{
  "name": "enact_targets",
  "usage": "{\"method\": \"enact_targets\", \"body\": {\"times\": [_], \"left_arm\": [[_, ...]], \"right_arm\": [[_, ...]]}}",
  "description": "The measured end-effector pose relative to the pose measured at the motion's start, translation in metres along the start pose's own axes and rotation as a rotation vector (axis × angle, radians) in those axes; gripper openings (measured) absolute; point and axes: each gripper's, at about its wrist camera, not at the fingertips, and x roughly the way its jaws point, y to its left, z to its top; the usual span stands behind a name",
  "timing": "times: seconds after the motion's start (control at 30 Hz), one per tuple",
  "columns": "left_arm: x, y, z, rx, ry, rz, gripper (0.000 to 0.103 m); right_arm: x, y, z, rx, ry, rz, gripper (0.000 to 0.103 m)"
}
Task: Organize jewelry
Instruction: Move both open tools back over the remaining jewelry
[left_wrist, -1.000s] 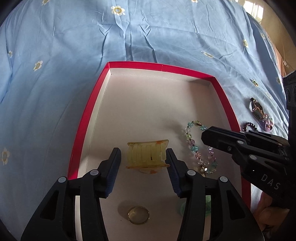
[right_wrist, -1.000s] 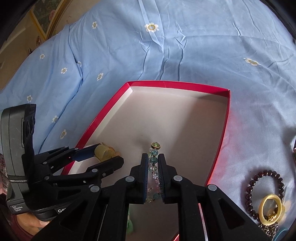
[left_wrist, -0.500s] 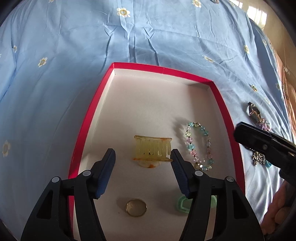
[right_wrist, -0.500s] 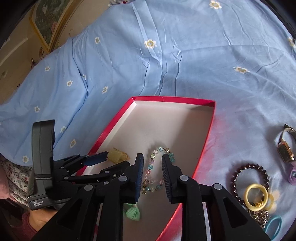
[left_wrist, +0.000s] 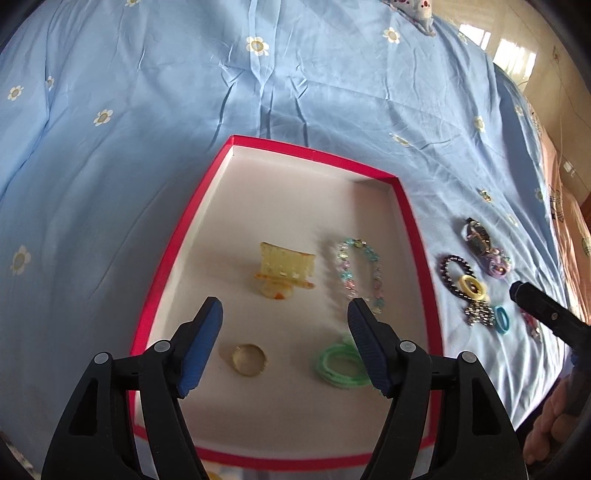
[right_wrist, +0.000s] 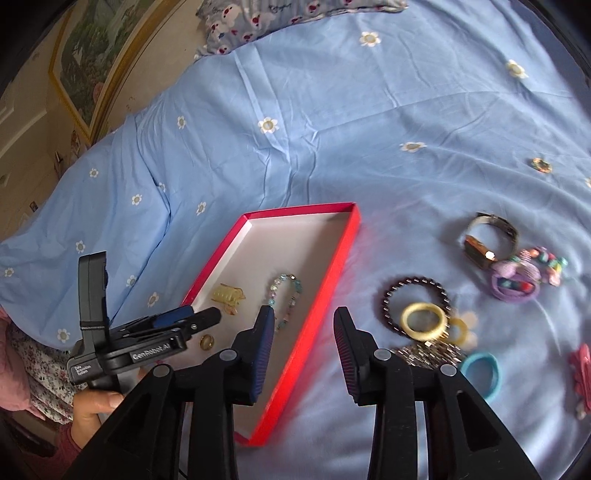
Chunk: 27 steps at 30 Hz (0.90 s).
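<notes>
A red-rimmed box (left_wrist: 406, 206) (right_wrist: 334, 266) lies on the blue bedsheet. In it are a yellow hair claw (left_wrist: 286, 267) (right_wrist: 227, 295), a pastel bead bracelet (left_wrist: 360, 273) (right_wrist: 284, 299), a gold ring (left_wrist: 248, 359) (right_wrist: 207, 341) and a green hair tie (left_wrist: 340, 367). My left gripper (left_wrist: 284, 314) is open and empty above the box's near half. My right gripper (right_wrist: 303, 321) is open and empty above the box's right rim. Right of the box lie a dark bead bracelet (right_wrist: 415, 295), a yellow ring (right_wrist: 424, 320), a blue hair tie (right_wrist: 480, 371) and a watch (right_wrist: 487, 240).
A purple scrunchie with beads (right_wrist: 517, 280), a metal chain piece (right_wrist: 428, 352) and a pink item (right_wrist: 583, 369) lie on the sheet at the right. A small brooch (right_wrist: 541, 165) lies farther back. A pillow (right_wrist: 295, 18) is at the bed's head.
Both grippers opened and pulled back and up. The left let go of the hair claw, the right let go of the bead bracelet. The right gripper swung right toward the loose jewelry.
</notes>
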Motion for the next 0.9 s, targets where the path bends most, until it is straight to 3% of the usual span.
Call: {"method": "enact_targets", "body": {"times": [0.2, 0.5, 0.9], "left_arm": [[-0.019, -0.031, -0.008, 0.039, -0.021, -0.055, 0.075], [-0.02, -0.084, -0.015, 0.142, 0.003, -0.12, 0.075], [-0.013, -0.115, -0.006, 0.213, 0.012, -0.151, 0.075]], "right_arm": [[-0.028, -0.02, -0.016, 0.039, -0.013, -0.043, 0.044], [-0.063, -0.048, -0.032, 0.08, -0.042, -0.106, 0.044], [-0.084, -0.084, -0.035, 0.14, -0.072, -0.158, 0.044]]}}
